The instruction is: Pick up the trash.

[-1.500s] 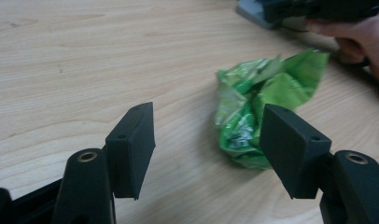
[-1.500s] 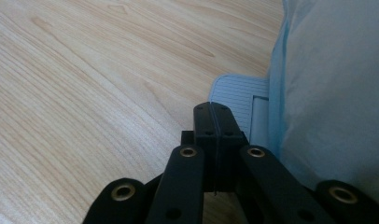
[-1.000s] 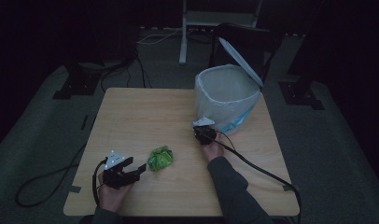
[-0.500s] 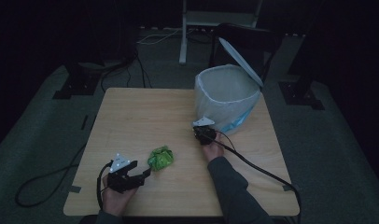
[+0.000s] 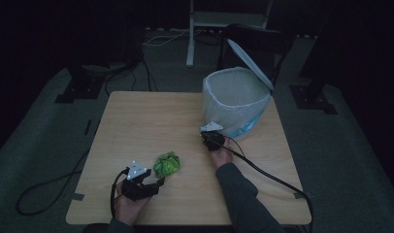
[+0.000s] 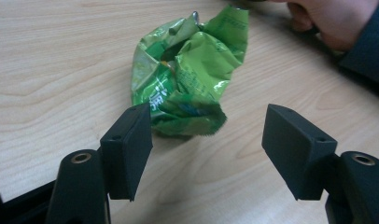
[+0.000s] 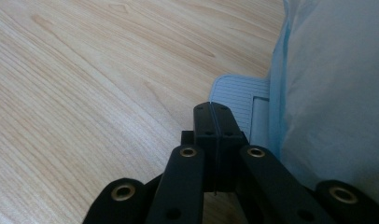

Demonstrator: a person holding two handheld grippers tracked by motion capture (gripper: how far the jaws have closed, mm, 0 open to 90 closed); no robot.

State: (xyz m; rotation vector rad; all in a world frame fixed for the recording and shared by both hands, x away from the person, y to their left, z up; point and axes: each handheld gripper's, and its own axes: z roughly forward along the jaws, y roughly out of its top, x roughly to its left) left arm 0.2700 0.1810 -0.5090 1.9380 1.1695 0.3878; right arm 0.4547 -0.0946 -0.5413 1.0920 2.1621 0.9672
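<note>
My left hand-held gripper [image 6: 208,154] sits released, jaws spread, just short of the crumpled green foil wrapper [image 6: 187,70] ahead, ready to pinch it.

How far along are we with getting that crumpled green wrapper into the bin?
Nothing looks done yet: the green wrapper lies on the table, apart from the lined bin. In hand: the left gripper is open, its jaws either side of the wrapper's near end, not closed on it. The right gripper rests shut by the bin's pedal. Left: gripping, carrying, dropping it in.
</note>
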